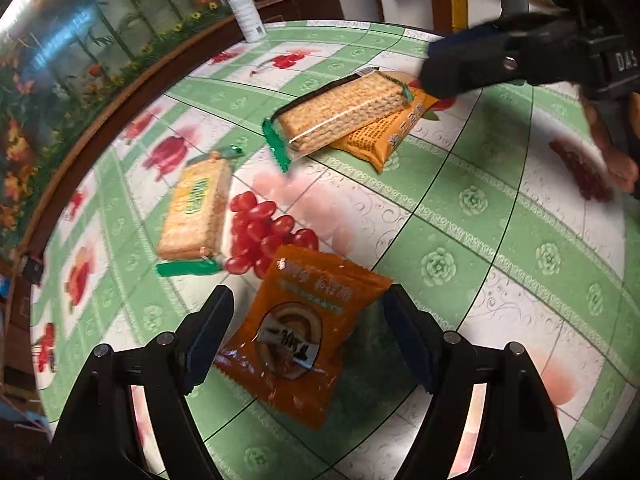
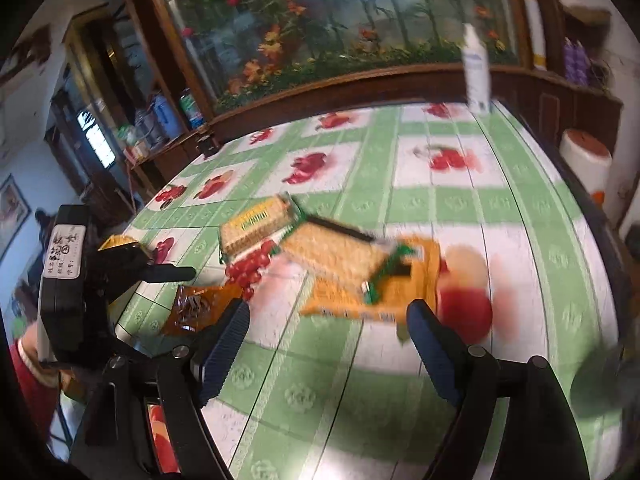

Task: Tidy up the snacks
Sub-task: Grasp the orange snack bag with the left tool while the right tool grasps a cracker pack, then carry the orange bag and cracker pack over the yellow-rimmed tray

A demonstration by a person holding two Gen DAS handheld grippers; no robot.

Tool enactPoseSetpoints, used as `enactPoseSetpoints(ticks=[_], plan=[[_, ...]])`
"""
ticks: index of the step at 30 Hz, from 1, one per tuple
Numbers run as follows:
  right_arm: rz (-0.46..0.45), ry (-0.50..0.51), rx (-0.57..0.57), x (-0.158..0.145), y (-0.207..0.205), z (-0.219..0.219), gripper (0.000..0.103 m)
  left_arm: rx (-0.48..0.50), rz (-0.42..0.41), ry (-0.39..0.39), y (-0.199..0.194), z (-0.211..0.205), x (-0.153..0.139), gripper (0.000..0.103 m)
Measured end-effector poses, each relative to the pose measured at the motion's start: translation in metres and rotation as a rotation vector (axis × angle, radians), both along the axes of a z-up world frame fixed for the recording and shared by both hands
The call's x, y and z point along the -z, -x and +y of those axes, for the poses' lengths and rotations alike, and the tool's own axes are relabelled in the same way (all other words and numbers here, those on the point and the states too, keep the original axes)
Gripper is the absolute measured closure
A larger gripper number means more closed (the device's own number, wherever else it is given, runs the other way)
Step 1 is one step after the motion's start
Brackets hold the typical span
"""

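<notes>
The left wrist camera looked steeply down, close over the orange snack packet [image 1: 298,332] between its jaws. The right wrist camera sat close too, angled down past its jaws. Both caught the cracker packs [image 1: 344,110] [image 2: 336,254] beyond the jaws.

Glossy plastic snack packet [image 1: 298,332] (crinkled), smooth tablecloth [image 1: 460,216]

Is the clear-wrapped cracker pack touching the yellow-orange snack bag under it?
Touching. In the left wrist view the clear-wrapped cracker pack lies across the yellow-orange snack bag, overlapping it with no gap between them.
</notes>
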State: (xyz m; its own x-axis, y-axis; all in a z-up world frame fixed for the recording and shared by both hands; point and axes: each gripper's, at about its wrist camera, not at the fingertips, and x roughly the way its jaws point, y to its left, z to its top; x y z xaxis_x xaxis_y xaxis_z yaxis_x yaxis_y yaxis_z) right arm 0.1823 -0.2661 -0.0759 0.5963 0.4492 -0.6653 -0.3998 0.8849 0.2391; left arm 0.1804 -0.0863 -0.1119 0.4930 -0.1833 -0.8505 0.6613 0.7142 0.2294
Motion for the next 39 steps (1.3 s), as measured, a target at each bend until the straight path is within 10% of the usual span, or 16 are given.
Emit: enactPoseSetpoints(ticks=[8,12,18,39], plan=[[-0.056,0.300,-0.215,0.011,-0.054,0.062,0.019,-0.059,0.126,0.164,-0.014,0.009,0.005,0.025],[-0.051,0.401,-0.207,0.029,-0.063,0.069,0.036,-0.087,0.113,0.171,-0.006,0.010,0.004,0.027],[-0.022,0.347,-0.205,0.031,-0.052,0.062,0.055,-0.158,0.104,0.197,0.005,0.018,0.000,0.051],[-0.033,-0.021,-0.155,-0.003,0.059,0.057,0.056,-0.543,-0.050,0.221,0.095,0.051,-0.016,0.054]])
